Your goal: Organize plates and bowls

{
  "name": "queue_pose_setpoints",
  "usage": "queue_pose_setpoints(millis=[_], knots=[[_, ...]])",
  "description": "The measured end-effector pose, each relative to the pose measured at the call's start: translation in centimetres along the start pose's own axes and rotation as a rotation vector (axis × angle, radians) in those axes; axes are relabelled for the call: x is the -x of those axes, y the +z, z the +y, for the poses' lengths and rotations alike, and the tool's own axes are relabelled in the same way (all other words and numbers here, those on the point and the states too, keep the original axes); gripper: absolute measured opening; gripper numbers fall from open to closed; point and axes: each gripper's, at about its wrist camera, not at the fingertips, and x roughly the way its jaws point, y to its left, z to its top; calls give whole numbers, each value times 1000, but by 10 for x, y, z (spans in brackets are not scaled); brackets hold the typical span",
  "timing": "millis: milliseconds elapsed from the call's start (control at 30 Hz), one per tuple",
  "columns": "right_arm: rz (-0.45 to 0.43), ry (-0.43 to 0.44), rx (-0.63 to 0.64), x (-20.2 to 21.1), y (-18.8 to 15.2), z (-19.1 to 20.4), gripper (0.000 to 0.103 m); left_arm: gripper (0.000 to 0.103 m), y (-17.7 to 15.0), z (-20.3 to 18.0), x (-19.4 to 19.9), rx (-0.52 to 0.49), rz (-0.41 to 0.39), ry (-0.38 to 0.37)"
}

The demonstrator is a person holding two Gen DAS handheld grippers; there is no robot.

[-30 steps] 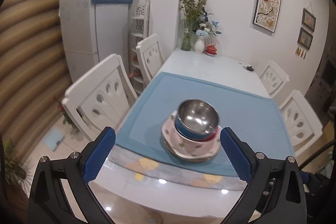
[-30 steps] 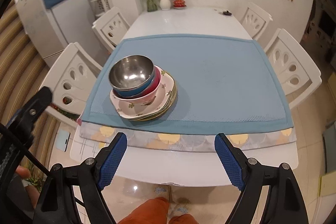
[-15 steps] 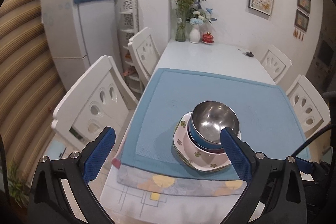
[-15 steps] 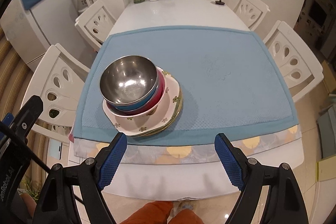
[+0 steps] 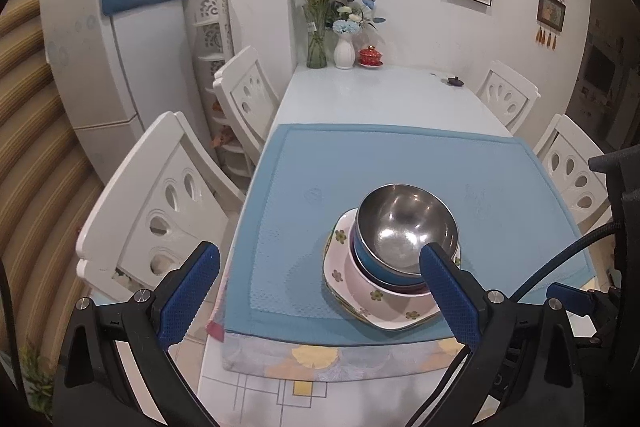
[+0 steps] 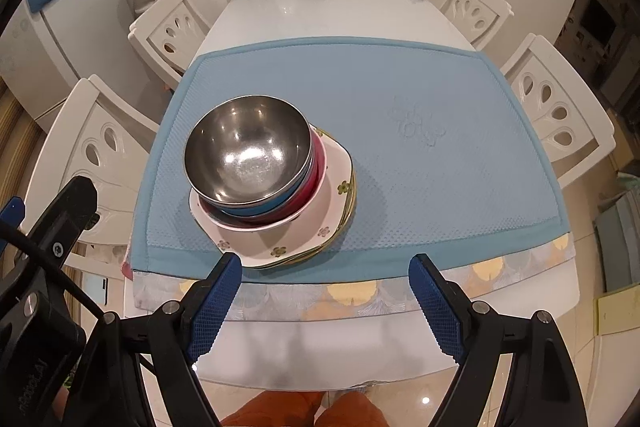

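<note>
Steel bowl (image 6: pixel 248 153) nested atop stacked bowls on floral plates (image 6: pixel 320 227), blue mat's (image 6: pixel 440 187) near-left | left gripper (image 5: pixel 316 291), right gripper (image 6: pixel 320 303) spread, empty | rim to be pinched squarely, lifted straight

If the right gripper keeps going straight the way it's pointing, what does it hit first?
Probably the blue mat just right of the bowl stack; the open right gripper aims beside it, though depth is unclear.
</note>
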Motion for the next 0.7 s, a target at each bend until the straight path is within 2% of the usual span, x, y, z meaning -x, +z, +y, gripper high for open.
queue_pose_setpoints(millis=[700], knots=[[22,-23,4,-8,5,11,84,100,5,3,-16,3,37,-22]])
